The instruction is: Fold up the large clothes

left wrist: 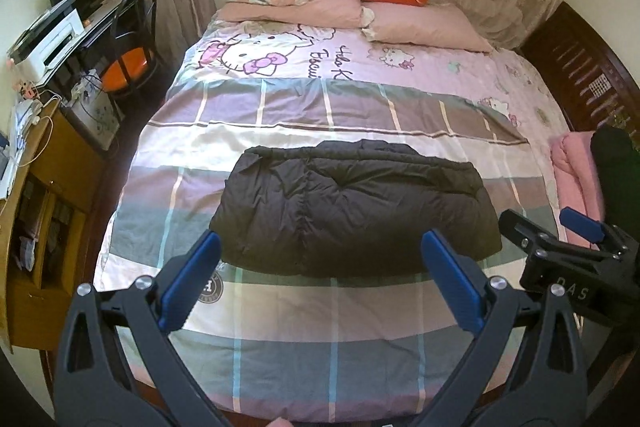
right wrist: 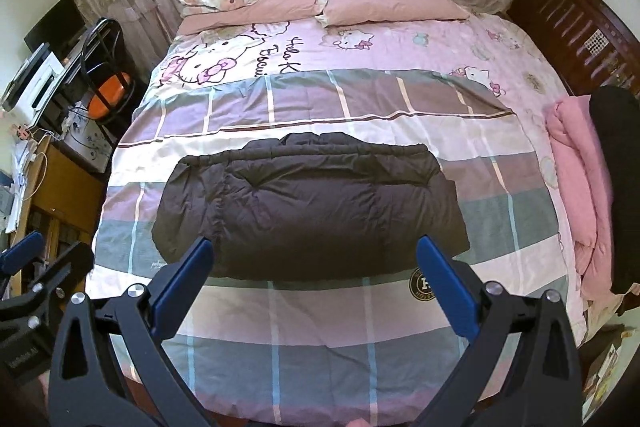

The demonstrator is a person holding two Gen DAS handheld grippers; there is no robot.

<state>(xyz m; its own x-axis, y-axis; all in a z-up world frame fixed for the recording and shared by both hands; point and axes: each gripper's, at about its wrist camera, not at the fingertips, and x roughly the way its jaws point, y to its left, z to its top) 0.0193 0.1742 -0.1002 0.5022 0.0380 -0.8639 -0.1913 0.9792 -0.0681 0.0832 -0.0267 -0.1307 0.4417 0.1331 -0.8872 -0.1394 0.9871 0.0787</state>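
Jaws spread, folded jacket on bed

I'm seeing both wrist cams looking from the foot of the bed toward the pillows, side by side, sharing the jacket.

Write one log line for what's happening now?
stage: jacket folded | dark puffer jacket: lying on bed | left gripper: open, empty | right gripper: open, empty
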